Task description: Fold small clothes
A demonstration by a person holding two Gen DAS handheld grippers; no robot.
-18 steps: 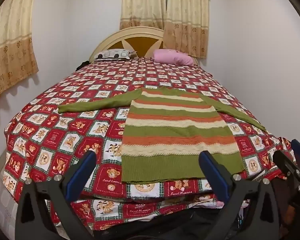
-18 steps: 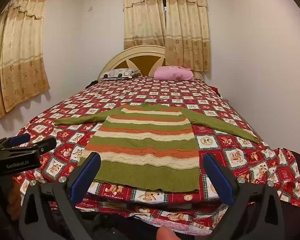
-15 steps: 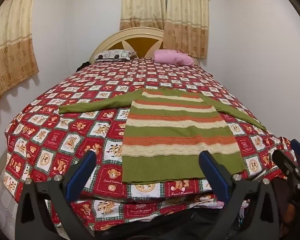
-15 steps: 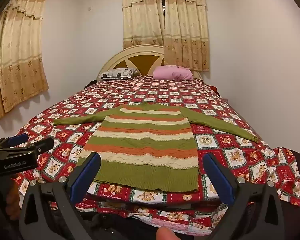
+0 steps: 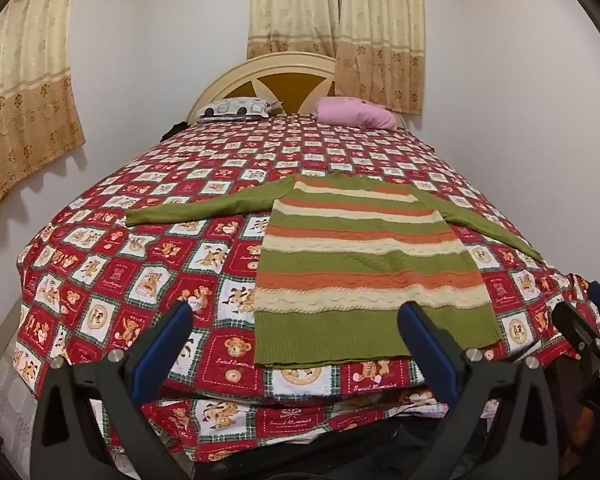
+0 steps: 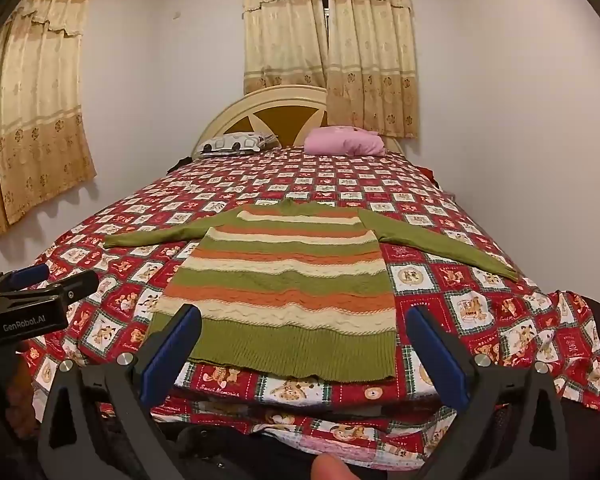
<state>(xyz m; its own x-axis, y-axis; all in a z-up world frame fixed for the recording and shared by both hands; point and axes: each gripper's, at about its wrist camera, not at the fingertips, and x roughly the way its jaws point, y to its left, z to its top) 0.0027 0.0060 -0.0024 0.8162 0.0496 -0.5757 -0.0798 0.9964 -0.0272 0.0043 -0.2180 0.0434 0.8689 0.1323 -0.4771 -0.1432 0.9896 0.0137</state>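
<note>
A green, orange and cream striped sweater (image 5: pixel 364 264) (image 6: pixel 288 280) lies flat on the bed, hem toward me, both green sleeves spread out sideways. My left gripper (image 5: pixel 296 320) hovers open over the bed's foot, off the hem's left part, nothing between its blue fingers (image 5: pixel 162 344). My right gripper (image 6: pixel 304 324) is open too, framing the hem from above the bed's edge, touching nothing. From the right wrist view, the left gripper's body (image 6: pixel 28 300) shows at the left edge; in the left wrist view, the right gripper's body (image 5: pixel 588 340) shows at the right.
The bed carries a red patchwork teddy-bear cover (image 5: pixel 140 264) (image 6: pixel 480 304). A patterned pillow (image 5: pixel 236 108) and a pink pillow (image 5: pixel 356 114) lie by the cream headboard (image 5: pixel 288 72). White walls flank both sides; curtains (image 6: pixel 324 40) hang behind. A fingertip (image 6: pixel 332 468) shows at the bottom.
Both views have shifted only slightly; the sweater lies the same and both grippers stay open.
</note>
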